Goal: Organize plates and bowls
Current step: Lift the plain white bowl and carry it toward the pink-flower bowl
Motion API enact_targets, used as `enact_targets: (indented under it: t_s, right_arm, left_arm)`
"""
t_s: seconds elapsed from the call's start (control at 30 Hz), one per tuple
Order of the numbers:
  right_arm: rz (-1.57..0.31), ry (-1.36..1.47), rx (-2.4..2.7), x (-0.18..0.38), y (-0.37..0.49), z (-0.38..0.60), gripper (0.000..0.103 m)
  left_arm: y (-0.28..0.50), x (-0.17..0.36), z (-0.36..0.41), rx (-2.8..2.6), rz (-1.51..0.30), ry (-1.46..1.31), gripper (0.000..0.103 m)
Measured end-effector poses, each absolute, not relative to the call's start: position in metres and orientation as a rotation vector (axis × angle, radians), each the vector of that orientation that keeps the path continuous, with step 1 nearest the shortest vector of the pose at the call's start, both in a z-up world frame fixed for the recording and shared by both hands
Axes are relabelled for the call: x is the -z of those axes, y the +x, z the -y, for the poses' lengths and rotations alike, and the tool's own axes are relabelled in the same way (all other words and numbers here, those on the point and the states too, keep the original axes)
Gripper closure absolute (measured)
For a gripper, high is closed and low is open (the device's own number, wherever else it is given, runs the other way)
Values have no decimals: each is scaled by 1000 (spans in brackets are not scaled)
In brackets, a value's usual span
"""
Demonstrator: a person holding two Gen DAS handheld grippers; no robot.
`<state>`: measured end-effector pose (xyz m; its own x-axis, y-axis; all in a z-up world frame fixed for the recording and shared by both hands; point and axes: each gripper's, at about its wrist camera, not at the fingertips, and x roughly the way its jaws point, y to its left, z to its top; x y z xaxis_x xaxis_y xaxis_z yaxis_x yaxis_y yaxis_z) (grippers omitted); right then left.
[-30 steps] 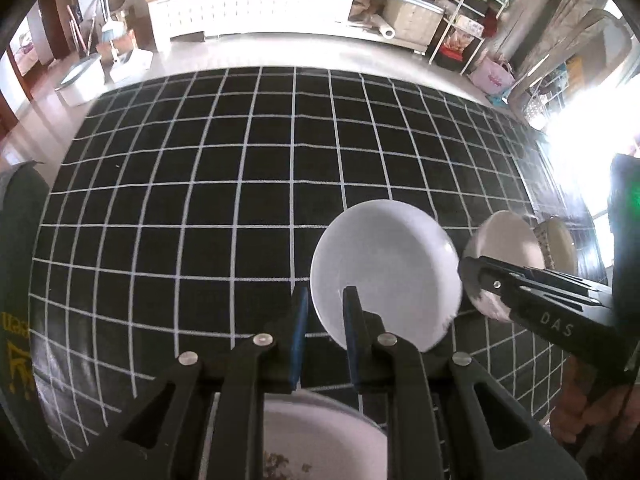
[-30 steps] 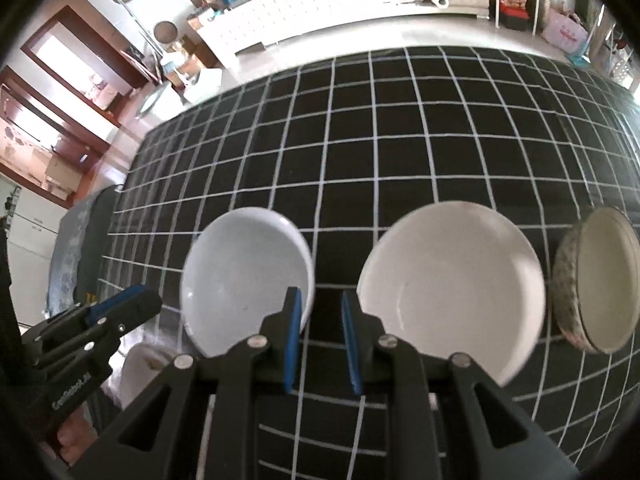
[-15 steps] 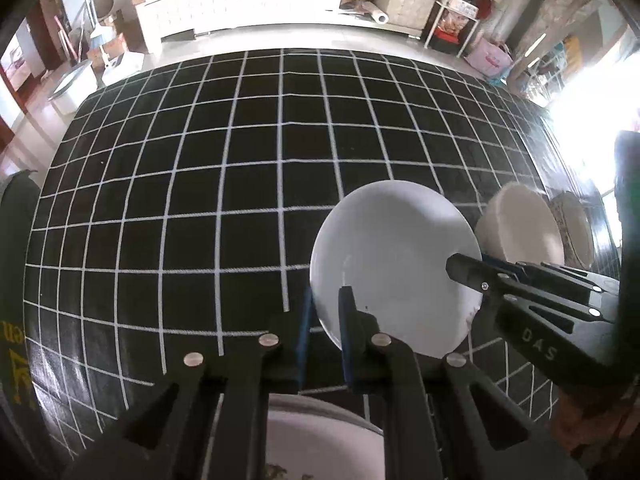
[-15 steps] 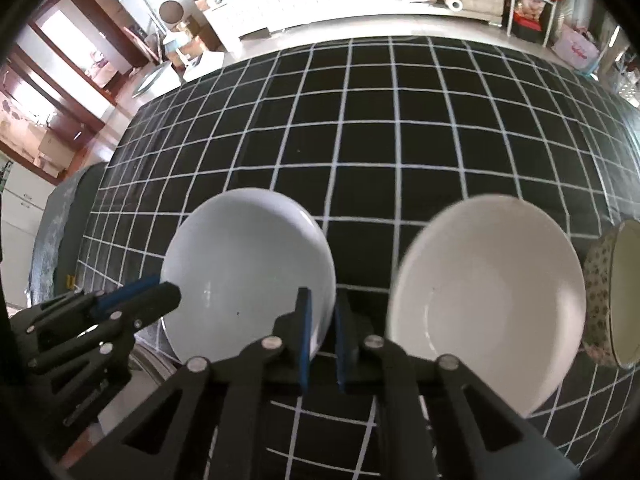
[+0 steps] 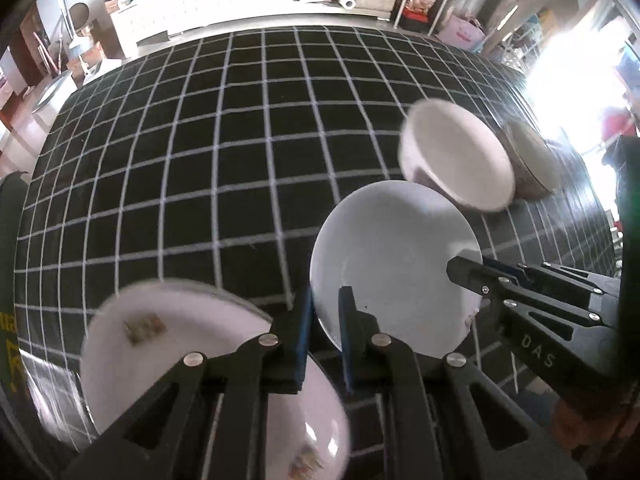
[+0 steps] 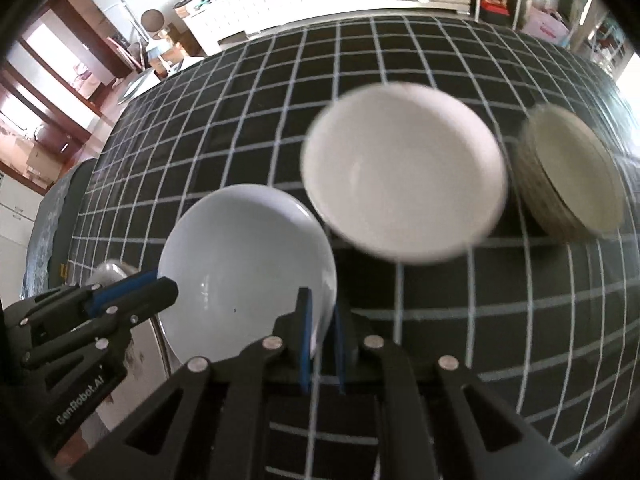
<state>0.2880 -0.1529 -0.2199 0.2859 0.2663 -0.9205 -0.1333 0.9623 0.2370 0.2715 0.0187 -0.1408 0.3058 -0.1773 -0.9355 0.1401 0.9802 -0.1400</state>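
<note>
Two grippers, left (image 5: 325,312) and right (image 6: 320,322), pinch opposite rims of the pale-blue glazed bowl (image 6: 244,268), lifted beside the cream bowl (image 6: 404,176); next: nest it inside.

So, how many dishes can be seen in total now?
4. A pale white bowl is gripped by both grippers; a cream bowl lies behind it; a patterned bowl sits far right; a decorated plate is near left. More may be hidden.
</note>
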Motion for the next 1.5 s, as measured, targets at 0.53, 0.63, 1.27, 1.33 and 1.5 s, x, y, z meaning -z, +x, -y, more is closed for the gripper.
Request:
enact_targets:
  t_s: [0.53,0.63,1.27,1.33,1.5]
  right_arm:
    - [-1262,139,-237,217,226,197,90]
    - [-1262,140,-234,216,221,203,90]
    - [-1187,183,-254,171,228,229,90]
    - [-1171,188,-252,161,238,231,90]
    - [-1153,180,-228,147,277,236,90]
  left_arm:
    - [211,144,11,239,-1257,-58,91]
    - [206,144,15,239,-1255,-58,91]
    - [220,86,-2,243,-1151,-78,91]
    - [231,75,1,244,-1133,-57,91]
    - [266,59,13,248,-1115,-19,91]
